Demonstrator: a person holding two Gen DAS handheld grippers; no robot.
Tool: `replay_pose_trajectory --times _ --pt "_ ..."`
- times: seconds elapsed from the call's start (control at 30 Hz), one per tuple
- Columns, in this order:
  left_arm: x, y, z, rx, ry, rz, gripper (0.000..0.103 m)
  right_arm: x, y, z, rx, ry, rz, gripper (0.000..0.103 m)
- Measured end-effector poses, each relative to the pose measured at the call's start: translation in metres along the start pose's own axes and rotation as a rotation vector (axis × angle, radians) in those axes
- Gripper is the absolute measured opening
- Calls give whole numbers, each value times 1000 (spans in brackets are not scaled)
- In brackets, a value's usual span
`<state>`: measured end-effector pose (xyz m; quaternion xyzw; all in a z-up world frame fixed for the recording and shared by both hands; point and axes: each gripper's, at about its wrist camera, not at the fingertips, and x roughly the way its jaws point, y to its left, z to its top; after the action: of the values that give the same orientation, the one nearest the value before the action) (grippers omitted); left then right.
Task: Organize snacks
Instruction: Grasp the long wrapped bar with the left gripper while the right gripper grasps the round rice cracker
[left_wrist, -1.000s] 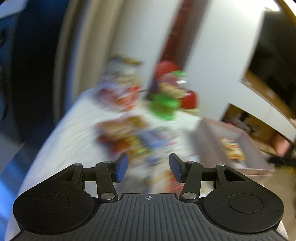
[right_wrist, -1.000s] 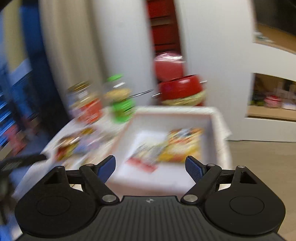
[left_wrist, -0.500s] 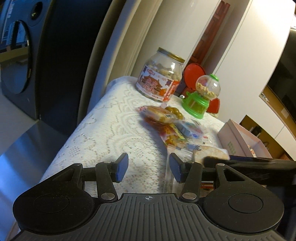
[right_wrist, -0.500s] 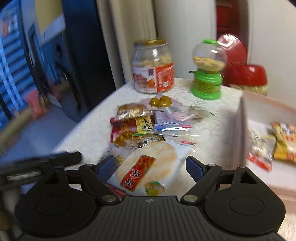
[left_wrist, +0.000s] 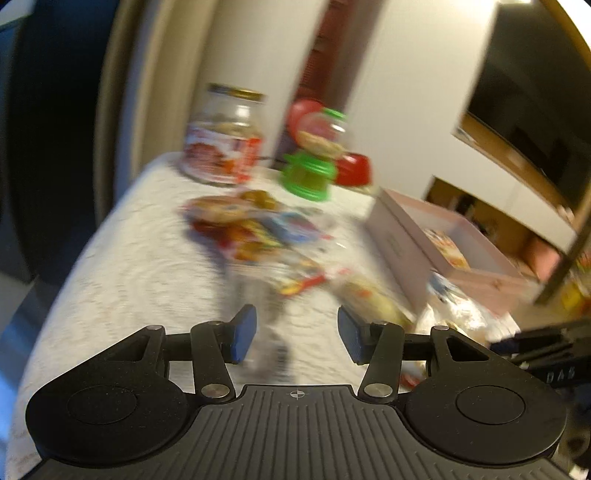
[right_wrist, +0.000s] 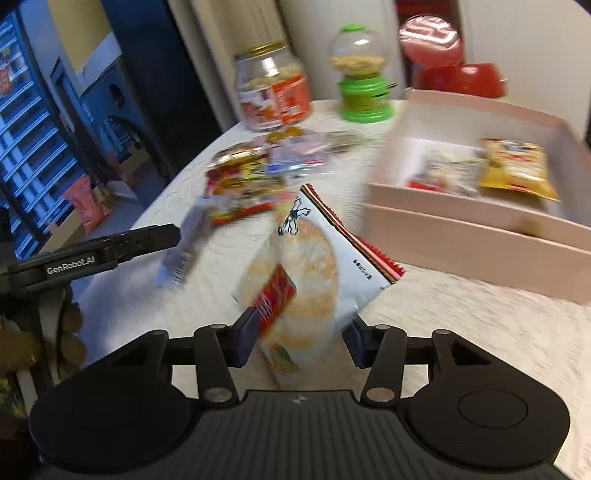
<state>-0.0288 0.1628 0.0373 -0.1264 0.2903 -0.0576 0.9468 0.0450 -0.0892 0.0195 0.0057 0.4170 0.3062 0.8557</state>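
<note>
My right gripper (right_wrist: 299, 341) is shut on a rice cracker packet (right_wrist: 314, 266), white with a red label, and holds it tilted above the lace tablecloth (right_wrist: 461, 325). A pile of snack packets (right_wrist: 247, 177) lies further back. The pink box (right_wrist: 476, 229) at the right holds a yellow packet (right_wrist: 517, 168) and a clear packet (right_wrist: 447, 173). My left gripper (left_wrist: 295, 334) is open and empty above the cloth, short of the blurred snack pile (left_wrist: 258, 232). In the right wrist view the left gripper's fingers (right_wrist: 147, 236) show at the left, with a small packet (right_wrist: 184, 243) blurred beside their tip.
A glass jar with a gold lid (right_wrist: 273, 88), a green candy dispenser (right_wrist: 364, 77) and a red bowl (right_wrist: 461, 79) stand at the table's far end. The pink box (left_wrist: 443, 243) is right of the pile in the left wrist view. The floor drops off left of the table.
My right gripper has closed on the rice cracker packet and lifted it off the pile. The left gripper has swung right and moved further over the table, still open.
</note>
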Motion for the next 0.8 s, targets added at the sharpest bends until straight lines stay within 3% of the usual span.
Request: replay_pose_trajectory --times 0.13,0.23,0.37,0.43,0.53,0.57,0.7,0.8 --pt "6 -21 -4 67 33 -8 54 -17 -24 -14 19 -32 -110 70" --pt "17 -28 -2 43 66 -25 54 -24 -36 -18 29 -50 -180 72" --pt "45 -40 10 -23 120 -26 54 -26 -38 -18 60 -55 -121 78" --pt "55 -54 13 0 138 -20 50 -24 -33 -18 50 -61 -127 78" --pt "57 -76 8 75 156 -73 37 -25 -32 -15 20 -92 -166 78" --pt "57 -79 5 91 165 -82 37 -25 -35 -11 18 -107 -185 78" --pt "52 -75 0 68 167 -78 37 -14 -53 13 32 -144 -225 78" --pt "41 -59 2 28 137 -43 37 1 -65 33 82 -136 -176 81"
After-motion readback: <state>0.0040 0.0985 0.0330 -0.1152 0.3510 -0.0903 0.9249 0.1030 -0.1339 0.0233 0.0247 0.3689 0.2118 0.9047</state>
